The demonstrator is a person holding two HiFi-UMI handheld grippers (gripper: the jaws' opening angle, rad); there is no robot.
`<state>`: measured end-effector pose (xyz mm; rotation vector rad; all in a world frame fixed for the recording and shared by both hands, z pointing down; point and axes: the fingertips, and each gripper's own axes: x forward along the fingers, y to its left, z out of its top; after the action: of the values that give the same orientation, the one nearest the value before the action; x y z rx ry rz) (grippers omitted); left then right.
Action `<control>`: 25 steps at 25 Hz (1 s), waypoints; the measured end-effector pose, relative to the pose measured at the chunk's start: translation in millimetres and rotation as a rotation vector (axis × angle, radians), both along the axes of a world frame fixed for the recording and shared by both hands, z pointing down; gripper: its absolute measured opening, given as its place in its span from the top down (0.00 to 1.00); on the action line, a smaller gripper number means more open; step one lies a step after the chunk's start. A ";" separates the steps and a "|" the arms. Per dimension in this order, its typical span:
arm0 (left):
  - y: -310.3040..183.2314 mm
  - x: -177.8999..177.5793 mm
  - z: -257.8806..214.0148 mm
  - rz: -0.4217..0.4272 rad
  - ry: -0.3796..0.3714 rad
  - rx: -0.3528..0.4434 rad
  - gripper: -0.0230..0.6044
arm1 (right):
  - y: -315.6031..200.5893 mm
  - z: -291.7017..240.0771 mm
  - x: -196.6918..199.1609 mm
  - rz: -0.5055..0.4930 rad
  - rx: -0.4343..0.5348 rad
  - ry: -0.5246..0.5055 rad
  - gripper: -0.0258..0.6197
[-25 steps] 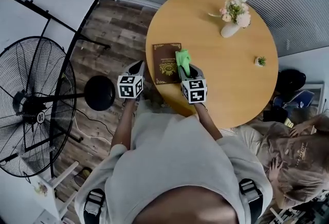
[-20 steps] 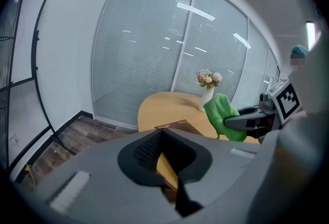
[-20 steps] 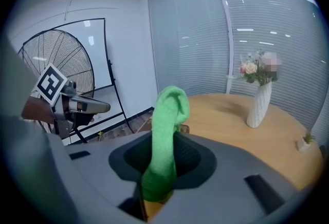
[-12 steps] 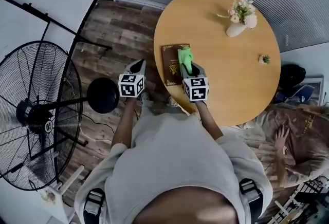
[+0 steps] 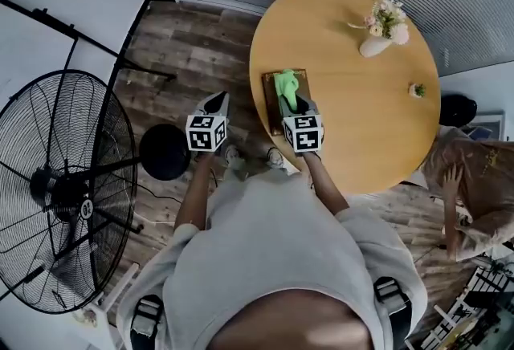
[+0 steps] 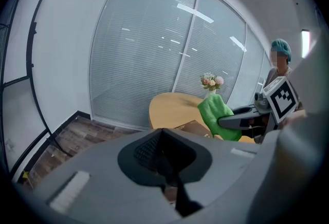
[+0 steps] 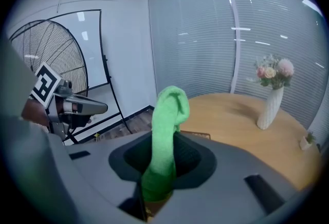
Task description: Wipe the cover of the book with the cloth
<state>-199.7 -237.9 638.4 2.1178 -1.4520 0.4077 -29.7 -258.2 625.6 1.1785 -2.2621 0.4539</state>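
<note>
on near-left edge of table (image 5: 361, 99): book (image 5: 271, 103), flat, stiff, may slide under wiping. right gripper (image 7: 158, 169) clamped on cloth (image 7: 166, 120); soft, light, limp, best held low at bunch. left gripper (image 6: 165, 162) closed, empty, off table at left.

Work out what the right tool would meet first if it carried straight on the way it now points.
Probably nothing near: the right tool, shut on the green cloth, seems aimed level over the book and table, toward the window blinds. If it tilts down, the book comes first.
</note>
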 end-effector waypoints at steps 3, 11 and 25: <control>0.3 -9.9 2.5 -0.001 0.000 -0.008 0.95 | -4.0 4.8 -10.7 -0.003 -0.015 0.013 0.80; -1.9 -28.2 6.1 -0.025 -0.002 -0.014 0.95 | -18.3 24.6 -30.2 -0.027 -0.062 0.058 0.80; 1.4 -42.5 15.9 -0.073 -0.005 -0.049 0.95 | -38.2 68.7 -39.7 -0.021 -0.173 0.090 0.80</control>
<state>-242.2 -236.5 654.3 2.0206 -1.5022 0.4170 -69.4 -296.4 694.4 1.0654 -2.1107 0.5648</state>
